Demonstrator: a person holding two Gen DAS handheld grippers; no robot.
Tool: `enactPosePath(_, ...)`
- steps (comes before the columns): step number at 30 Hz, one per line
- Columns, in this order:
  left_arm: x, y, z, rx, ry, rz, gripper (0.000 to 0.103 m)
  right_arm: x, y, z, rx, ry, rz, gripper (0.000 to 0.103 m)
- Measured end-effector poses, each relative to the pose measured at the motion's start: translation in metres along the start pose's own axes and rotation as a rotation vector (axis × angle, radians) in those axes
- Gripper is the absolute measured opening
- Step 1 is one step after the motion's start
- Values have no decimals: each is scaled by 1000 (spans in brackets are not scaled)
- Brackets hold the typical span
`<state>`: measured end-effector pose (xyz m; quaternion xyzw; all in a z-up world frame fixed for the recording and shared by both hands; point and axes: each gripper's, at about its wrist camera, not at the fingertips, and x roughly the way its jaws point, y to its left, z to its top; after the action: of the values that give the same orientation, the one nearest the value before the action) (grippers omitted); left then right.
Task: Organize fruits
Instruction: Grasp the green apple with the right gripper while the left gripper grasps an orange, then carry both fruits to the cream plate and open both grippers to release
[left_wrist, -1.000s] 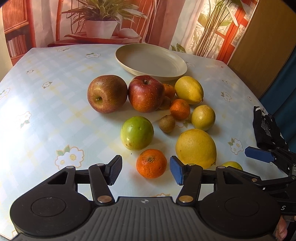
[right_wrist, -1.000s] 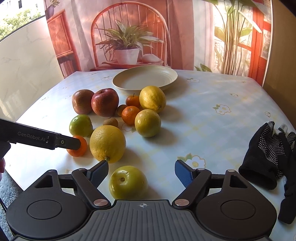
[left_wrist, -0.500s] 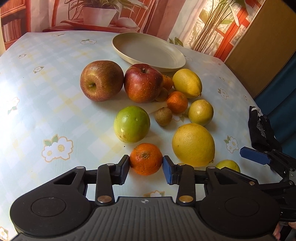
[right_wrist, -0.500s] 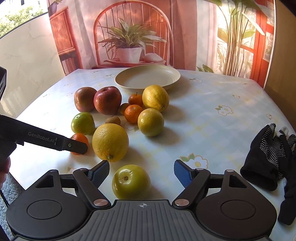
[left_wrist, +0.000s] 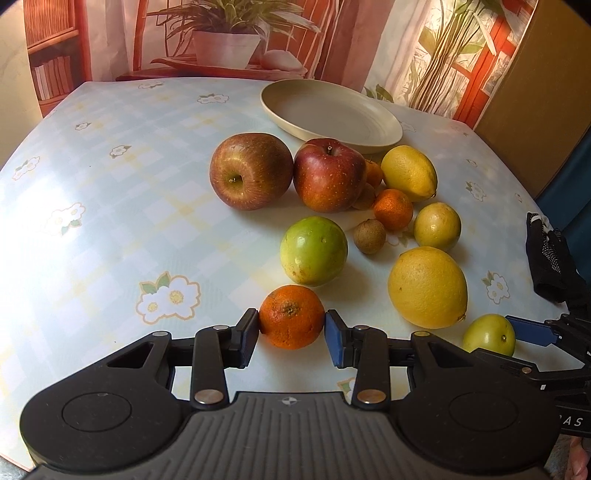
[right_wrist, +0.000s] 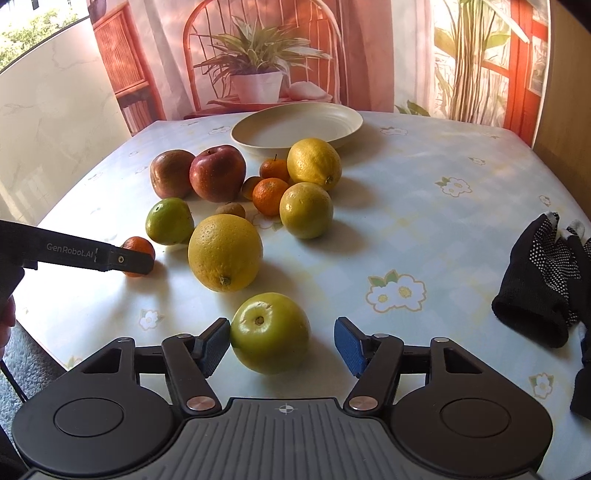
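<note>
The left gripper (left_wrist: 291, 332) has closed onto a small mandarin (left_wrist: 291, 316), with both pads pressed against the fruit's sides as it sits on the flowered tablecloth (left_wrist: 110, 206). The right gripper (right_wrist: 282, 347) straddles a yellow-green apple (right_wrist: 270, 332); its jaws have just been closing, the left pad touches the apple while the blue right pad (right_wrist: 347, 347) stands clear of it, so the fruit is between the fingers but not clamped. Just beyond the mandarin lies a green apple (left_wrist: 314, 251), and to its right a large yellow grapefruit-like citrus (left_wrist: 427, 287). Farther back two red apples (left_wrist: 251, 170) rest side by side and touching, the right one darker (left_wrist: 328, 174). Right of them sit a lemon (left_wrist: 408, 172), a small orange mandarin (left_wrist: 393, 209), a round yellow citrus (left_wrist: 437, 226) and a small brown kiwi-like fruit (left_wrist: 369, 236); another mandarin and another brown fruit are partly hidden behind the dark apple. An empty cream plate (left_wrist: 384, 127) stands at the far side of the table, just behind the pile. A black dotted work glove (right_wrist: 535, 280) lies near the table's right edge, well apart from the fruit. In the right wrist view the left gripper's arm crosses in from the left, its finger covering part of the held mandarin.
</note>
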<state>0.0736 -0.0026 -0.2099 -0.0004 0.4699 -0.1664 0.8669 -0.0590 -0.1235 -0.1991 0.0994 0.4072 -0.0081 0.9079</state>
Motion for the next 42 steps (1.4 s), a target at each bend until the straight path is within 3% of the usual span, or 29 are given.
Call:
enactPosePath(10,0,1,-2,14,-9,4,41,3,2,1,-14,14,8,44)
enactPosePath(26,-19,5,9,21,-88,80,41,-8,-4,14,-4,-45,-15,44)
enactPosePath(42,-51,13,55,17,-214,135,41,-29,-24,84,-77,-176,-57,44)
